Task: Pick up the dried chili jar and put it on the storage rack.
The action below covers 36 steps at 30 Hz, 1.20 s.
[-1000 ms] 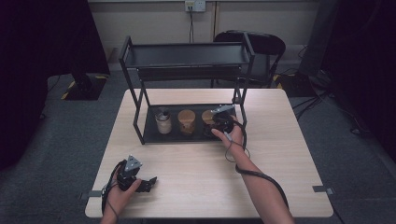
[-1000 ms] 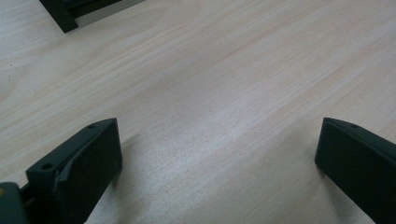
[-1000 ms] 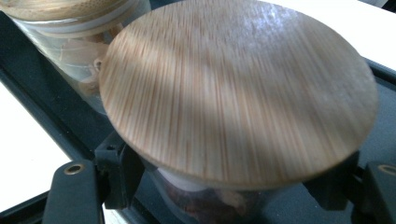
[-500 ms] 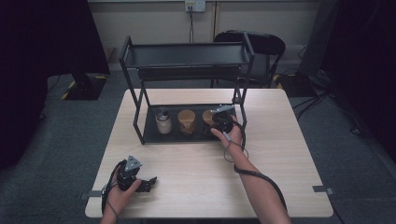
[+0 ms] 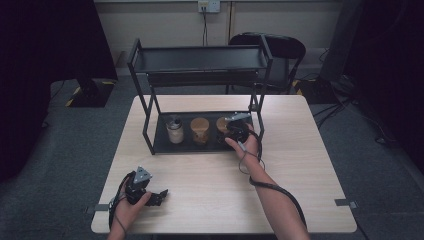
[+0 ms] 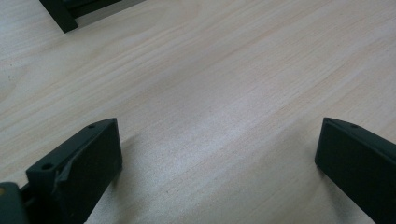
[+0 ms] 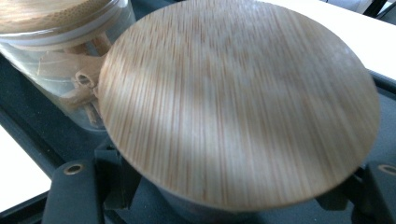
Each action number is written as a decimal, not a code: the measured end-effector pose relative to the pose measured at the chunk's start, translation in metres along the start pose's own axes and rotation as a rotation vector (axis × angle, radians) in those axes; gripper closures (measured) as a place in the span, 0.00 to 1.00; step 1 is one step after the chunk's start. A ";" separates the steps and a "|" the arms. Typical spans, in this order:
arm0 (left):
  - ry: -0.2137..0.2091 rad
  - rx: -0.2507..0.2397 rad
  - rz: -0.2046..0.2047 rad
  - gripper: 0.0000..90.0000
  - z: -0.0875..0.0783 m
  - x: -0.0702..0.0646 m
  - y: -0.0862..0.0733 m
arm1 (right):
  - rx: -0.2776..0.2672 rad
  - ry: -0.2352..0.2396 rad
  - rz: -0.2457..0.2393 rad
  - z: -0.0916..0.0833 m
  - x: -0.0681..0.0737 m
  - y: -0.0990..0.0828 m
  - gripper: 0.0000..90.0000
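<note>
High view: rack (image 5: 145, 60) stands at the far side of the surface (image 5: 300, 165), three jars in its bottom tray (image 5: 162, 145). The right claw (image 5: 236, 131) is at the right jar (image 5: 222, 124), reached in under the top shelf, likely so the jar can be gripped by its body below the lid. The middle jar (image 5: 200, 129) and the left jar (image 5: 175, 130) are untouched. The left claw (image 5: 159, 195) is parked on the surface near the front-left corner, well apart from the rack, probably kept out of the way. The right jar is mostly covered by the claw and hand, so the contact itself can't be read here.

Left gripper view: jaws are spread wide, released, nothing between them, bare wood grain below. A corner of the rack's foot (image 6: 60, 16) is cut off at the top left. Claw tips run out of frame at the bottom.

Right gripper view: the bamboo lid (image 7: 238, 100) of the right jar takes up most of the frame, slightly blurred. Jaws sit at either side below the lid rim, clenched on the jar body, judged a firm side grip for a lift out of the tray. The pads and the glass are hidden under the lid overhang. The middle jar (image 7: 60, 70) is just beside, at the top left, with sticks inside that look like cinnamon; whether the two jars touch can't be told.
</note>
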<state>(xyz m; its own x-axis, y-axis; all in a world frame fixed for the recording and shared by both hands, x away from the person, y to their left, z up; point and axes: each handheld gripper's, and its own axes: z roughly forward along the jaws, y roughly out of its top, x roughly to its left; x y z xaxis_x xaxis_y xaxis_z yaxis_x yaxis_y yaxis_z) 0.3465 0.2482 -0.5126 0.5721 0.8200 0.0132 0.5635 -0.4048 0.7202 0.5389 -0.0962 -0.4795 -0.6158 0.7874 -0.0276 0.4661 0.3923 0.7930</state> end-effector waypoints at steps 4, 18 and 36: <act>0.000 0.000 0.000 0.00 0.000 0.000 0.000 | -0.002 -0.005 -0.003 0.001 0.001 0.000 0.28; 0.000 0.000 0.000 0.00 0.000 0.000 0.000 | -0.004 -0.036 0.017 0.005 0.004 0.003 0.28; -0.004 0.000 0.004 0.00 0.000 0.000 0.000 | 0.047 0.021 0.082 0.000 0.000 0.000 0.02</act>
<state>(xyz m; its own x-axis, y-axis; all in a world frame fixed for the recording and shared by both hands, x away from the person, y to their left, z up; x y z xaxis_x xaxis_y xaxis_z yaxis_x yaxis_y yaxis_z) 0.3469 0.2484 -0.5126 0.5767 0.8169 0.0135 0.5610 -0.4079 0.7203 0.5383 -0.0960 -0.4797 -0.5868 0.8082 0.0496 0.5447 0.3487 0.7627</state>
